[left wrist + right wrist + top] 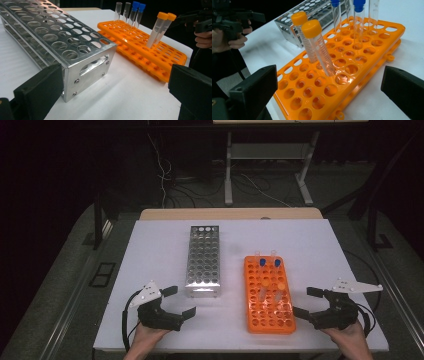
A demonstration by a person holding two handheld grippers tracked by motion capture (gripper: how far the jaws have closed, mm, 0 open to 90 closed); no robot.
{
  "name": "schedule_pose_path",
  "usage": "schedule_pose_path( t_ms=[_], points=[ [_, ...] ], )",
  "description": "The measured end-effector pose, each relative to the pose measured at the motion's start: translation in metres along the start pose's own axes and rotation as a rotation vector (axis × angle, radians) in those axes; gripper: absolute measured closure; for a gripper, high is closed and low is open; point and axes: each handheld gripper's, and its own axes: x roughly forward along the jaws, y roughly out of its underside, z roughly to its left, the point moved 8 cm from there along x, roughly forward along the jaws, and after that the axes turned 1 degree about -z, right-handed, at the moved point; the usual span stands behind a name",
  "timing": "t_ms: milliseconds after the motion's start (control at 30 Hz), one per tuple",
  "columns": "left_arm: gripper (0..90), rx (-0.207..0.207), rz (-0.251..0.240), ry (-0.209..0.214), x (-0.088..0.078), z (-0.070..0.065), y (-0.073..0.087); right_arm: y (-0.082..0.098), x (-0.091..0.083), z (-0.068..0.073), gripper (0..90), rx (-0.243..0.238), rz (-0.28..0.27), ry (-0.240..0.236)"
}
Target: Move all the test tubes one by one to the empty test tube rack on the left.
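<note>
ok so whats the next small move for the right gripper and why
Probably ease the right gripper forward to the nearer orange-capped tube and close on it below the cap. Its jaws stand open and hold nothing, the tube stands upright in the orange rack just ahead, and the metal rack stands beside it.

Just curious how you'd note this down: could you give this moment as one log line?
left gripper: open, empty, near metal rack | right gripper: open, empty, beside orange rack | orange-capped tubes: seated in orange rack
</note>
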Motion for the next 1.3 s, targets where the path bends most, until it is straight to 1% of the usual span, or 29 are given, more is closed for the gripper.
schedule_pose_path(
  t_ms=[200,233,533,900,1033,1067,1100,1133,1200,1267,1300],
  points=[
    [0.0,-0.001,0.001,-0.001,0.0,0.0,0.0,-0.003,0.005,0.0,0.4,-0.018,0.025,-0.007],
    [0.0,-0.001,0.002,-0.001,0.0,0.0,0.001,-0.005,0.007,0.0,0.4,-0.022,0.036,-0.012],
    [0.0,0.001,0.005,0.0,0.0,-0.001,0.001,-0.016,0.017,0.005,0.4,-0.063,0.076,-0.026],
    [0.0,0.003,0.008,0.0,0.0,-0.001,0.001,-0.021,0.029,0.006,0.4,-0.085,0.112,-0.039],
    [0.0,0.004,0.009,0.001,0.0,-0.001,0.001,-0.022,0.034,0.005,0.4,-0.089,0.133,-0.043],
    [0.0,0.004,0.008,0.001,0.0,-0.001,0.001,-0.021,0.035,0.005,2.8,-0.092,0.141,-0.041],
    [0.0,0.004,0.009,0.001,0.0,-0.001,0.001,-0.021,0.036,0.005,9.2,-0.097,0.146,-0.049],
    [0.0,0.004,0.009,0.001,0.0,-0.001,0.001,-0.021,0.037,0.004,13.4,-0.102,0.149,-0.056],
    [0.0,0.004,0.008,0.002,0.0,-0.002,0.001,-0.02,0.038,0.003,15.7,-0.104,0.161,-0.06],
    [0.0,0.005,0.009,0.004,0.0,-0.002,0.002,-0.018,0.04,0.002,23.3,-0.112,0.177,-0.066],
    [0.0,0.003,0.009,0.005,0.001,-0.002,0.002,-0.018,0.041,0.001,24.2,-0.119,0.184,-0.065]
  ],
)
